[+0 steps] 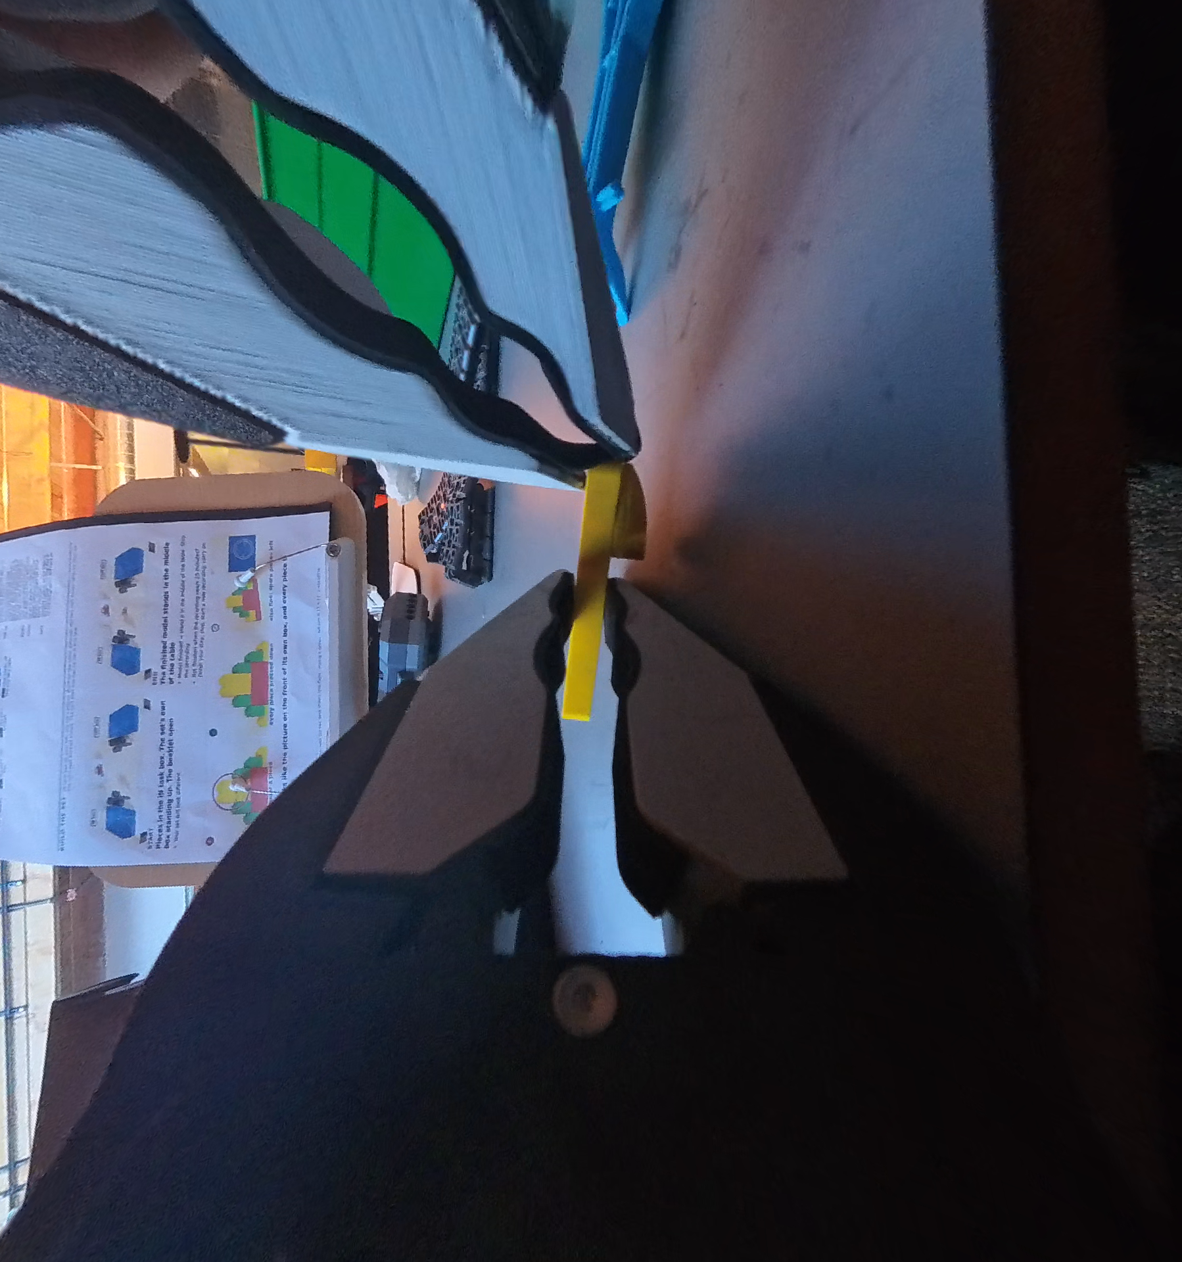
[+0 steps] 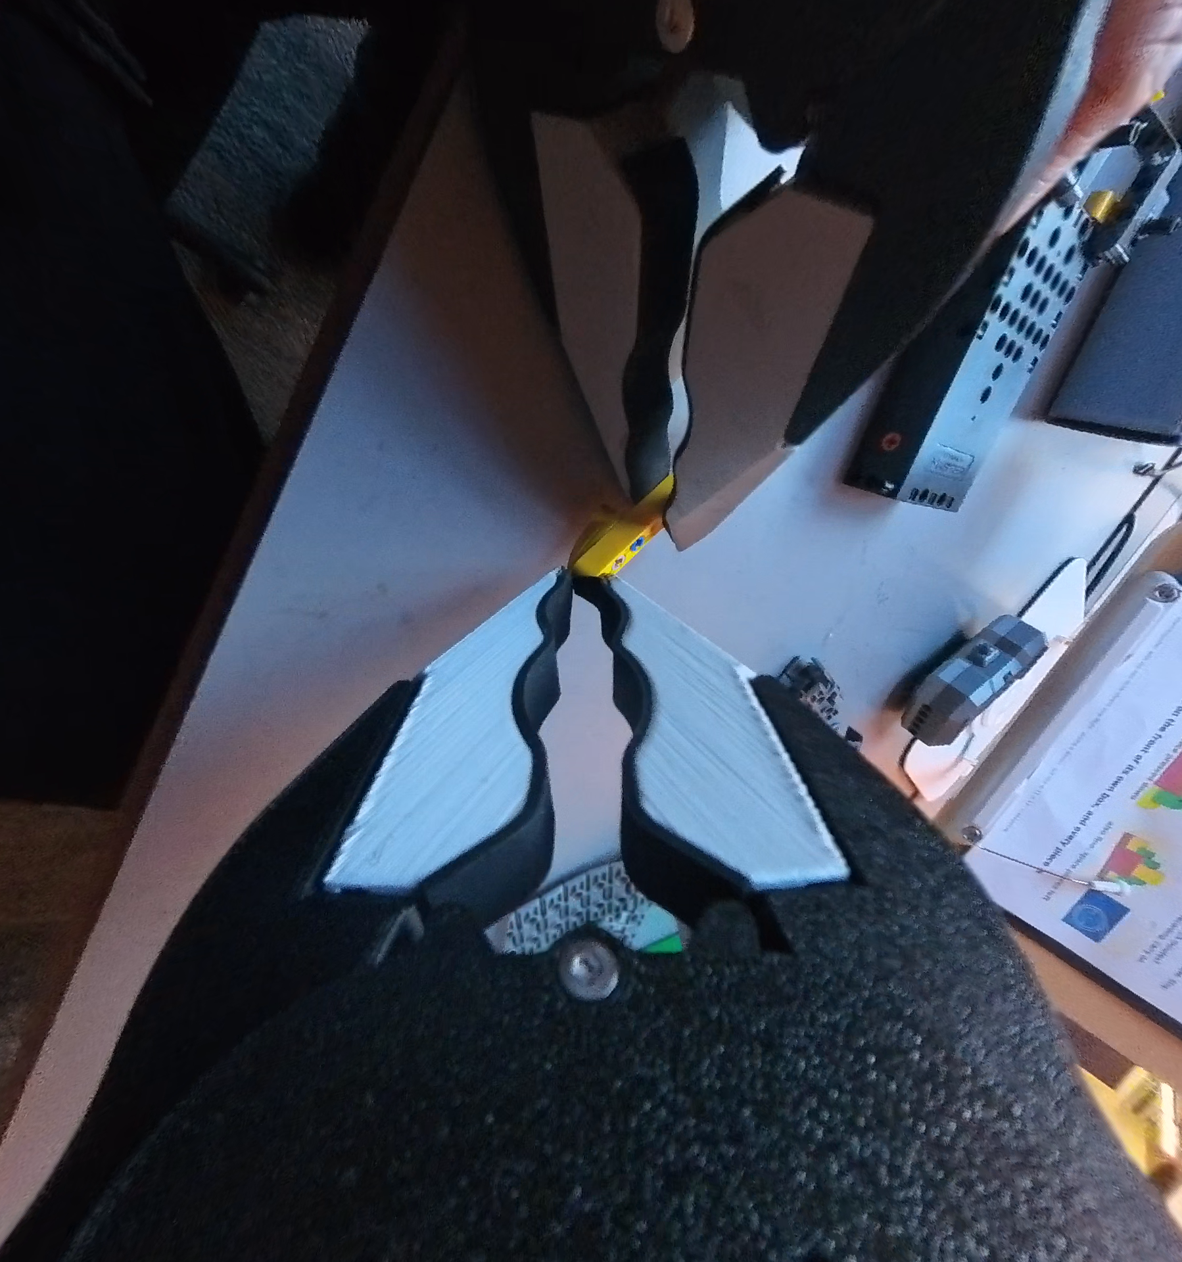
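The left gripper (image 1: 585, 587) clamps a thin, flat yellow plate (image 1: 592, 614); at its far end the right gripper (image 2: 583, 580) pinches an attached yellow brick (image 2: 605, 546).

Right gripper (image 2: 585, 580) tips pinch small yellow plastic block (image 2: 605, 550) above white tabletop (image 2: 370, 492); left gripper (image 2: 663, 505) clamps its far end.
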Demonstrator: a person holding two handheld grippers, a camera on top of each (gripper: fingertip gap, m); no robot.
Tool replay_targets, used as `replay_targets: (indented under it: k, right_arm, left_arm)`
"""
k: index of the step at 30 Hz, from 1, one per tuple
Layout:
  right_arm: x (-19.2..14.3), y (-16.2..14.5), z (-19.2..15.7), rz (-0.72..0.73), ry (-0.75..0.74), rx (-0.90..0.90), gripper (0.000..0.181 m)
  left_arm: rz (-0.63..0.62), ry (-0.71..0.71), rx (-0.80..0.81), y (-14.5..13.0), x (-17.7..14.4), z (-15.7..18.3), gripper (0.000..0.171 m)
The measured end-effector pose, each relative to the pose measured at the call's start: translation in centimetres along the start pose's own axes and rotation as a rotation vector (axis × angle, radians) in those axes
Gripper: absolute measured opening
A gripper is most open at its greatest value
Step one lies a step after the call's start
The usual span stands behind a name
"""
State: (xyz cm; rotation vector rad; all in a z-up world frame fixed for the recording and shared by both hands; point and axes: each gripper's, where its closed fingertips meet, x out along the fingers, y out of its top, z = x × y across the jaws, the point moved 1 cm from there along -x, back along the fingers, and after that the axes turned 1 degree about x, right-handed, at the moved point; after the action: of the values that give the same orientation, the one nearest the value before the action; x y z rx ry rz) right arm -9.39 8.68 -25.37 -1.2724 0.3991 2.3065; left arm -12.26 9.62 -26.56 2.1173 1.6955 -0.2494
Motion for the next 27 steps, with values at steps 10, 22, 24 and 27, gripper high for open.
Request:
replay_targets:
  k: [10,22,24,27]
  right_arm:
    - [0.16,-0.01,0.16,-0.034,-0.031,-0.033,0.006]
    - [0.50,0.10,0.63,0.027,-0.046,0.046,0.013]
    - [0.42,0.07,0.56,0.029,-0.062,0.051,0.012]
    - [0.06,-0.01,0.48,0.031,-0.071,0.048,0.011]
  left_arm:
    - [-0.002,-0.001,-0.006,-0.04,0.06,-0.01,0.007]
    - [0.018,-0.036,-0.064,-0.01,0.13,0.06,0.007]
    - [0.022,-0.042,-0.072,0.02,0.13,0.07,0.007]
    - [0.025,-0.042,-0.072,0.07,0.13,0.09,0.007]
